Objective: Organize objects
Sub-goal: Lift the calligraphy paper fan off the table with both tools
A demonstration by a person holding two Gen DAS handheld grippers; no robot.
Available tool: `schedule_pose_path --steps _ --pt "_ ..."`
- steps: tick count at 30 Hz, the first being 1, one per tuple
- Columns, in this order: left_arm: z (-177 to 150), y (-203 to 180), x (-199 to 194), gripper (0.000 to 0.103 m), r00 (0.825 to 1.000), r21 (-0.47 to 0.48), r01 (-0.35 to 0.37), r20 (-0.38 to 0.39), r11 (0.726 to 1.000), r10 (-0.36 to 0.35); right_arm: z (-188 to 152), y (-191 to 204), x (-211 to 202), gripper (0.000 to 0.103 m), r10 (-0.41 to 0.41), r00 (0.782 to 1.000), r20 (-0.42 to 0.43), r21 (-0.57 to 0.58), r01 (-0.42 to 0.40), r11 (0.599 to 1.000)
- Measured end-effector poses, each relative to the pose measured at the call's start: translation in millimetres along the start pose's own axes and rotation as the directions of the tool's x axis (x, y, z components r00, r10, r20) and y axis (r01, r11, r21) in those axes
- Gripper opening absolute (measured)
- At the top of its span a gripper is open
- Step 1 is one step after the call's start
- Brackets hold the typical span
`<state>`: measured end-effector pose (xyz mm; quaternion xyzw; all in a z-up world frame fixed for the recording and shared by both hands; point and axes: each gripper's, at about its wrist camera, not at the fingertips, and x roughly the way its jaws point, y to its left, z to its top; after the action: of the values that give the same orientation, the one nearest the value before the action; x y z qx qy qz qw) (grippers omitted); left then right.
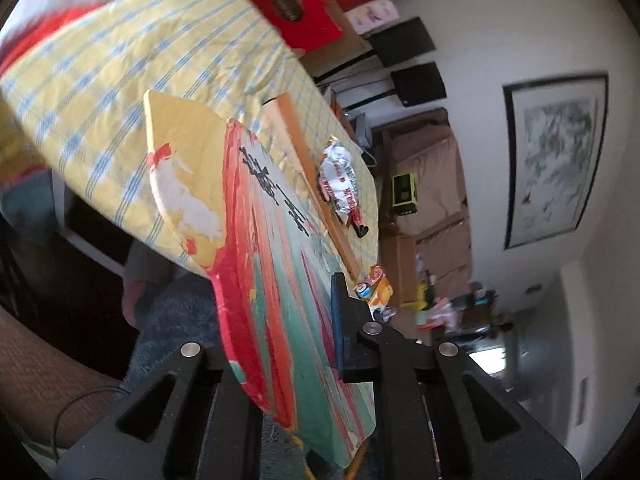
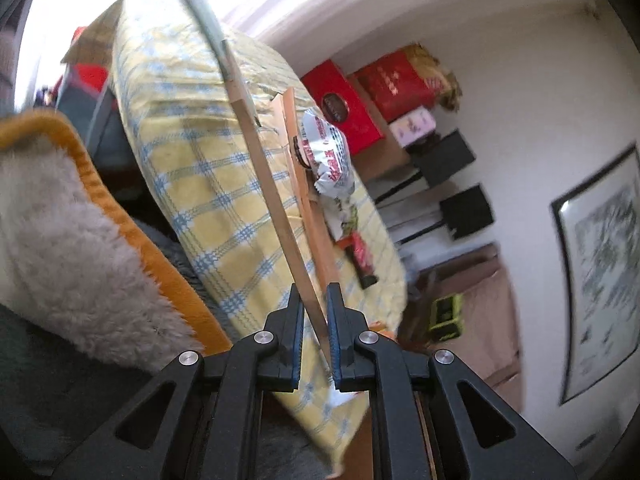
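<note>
Clamping a flat box lid, left hand-held gripper, jaws narrow.

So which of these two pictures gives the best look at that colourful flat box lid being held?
The left wrist view. There the lid shows its whole printed face, red and green with black characters, clamped in the left gripper. In the right wrist view you see it only edge-on, a thin tan strip held by the right gripper.

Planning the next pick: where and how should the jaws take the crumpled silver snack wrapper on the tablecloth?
Take the silver snack wrapper across its puffed middle, from above. It lies loose on the yellow checked tablecloth, tight against a wooden strip, so that side is blocked.
</note>
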<state>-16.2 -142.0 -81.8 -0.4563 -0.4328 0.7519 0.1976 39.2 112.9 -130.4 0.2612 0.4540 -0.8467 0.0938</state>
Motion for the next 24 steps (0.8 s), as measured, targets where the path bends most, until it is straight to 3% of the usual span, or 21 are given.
schedule_pose_path --steps 2,5,9,17,24 --pt "-2 -13 -3 0.012 0.999 0.059 -0.036 0.017 0.998 0.035 1 -17 0 0.011 0.089 0.996 -0.015 0.126 -0.087 0.988" --pt "-5 -28 -8 0.013 0.997 0.128 -0.074 0.044 0.989 0.069 0 -29 -2 0.012 0.150 0.989 -0.016 0.220 -0.143 0.965" --pt "-9 -48 -13 0.015 0.990 0.212 -0.131 0.086 0.968 0.115 1 -40 -7 0.013 0.168 0.986 -0.010 0.277 -0.159 0.948" --pt "-20 -83 -10 0.017 0.982 0.305 -0.175 0.116 0.936 0.146 -6 -60 -15 0.014 0.172 0.985 -0.011 0.364 -0.156 0.918" --pt "-39 -128 -15 0.019 0.964 0.441 -0.245 0.207 0.863 0.168 -16 -83 -33 0.015 0.167 0.986 -0.005 0.441 -0.147 0.885"
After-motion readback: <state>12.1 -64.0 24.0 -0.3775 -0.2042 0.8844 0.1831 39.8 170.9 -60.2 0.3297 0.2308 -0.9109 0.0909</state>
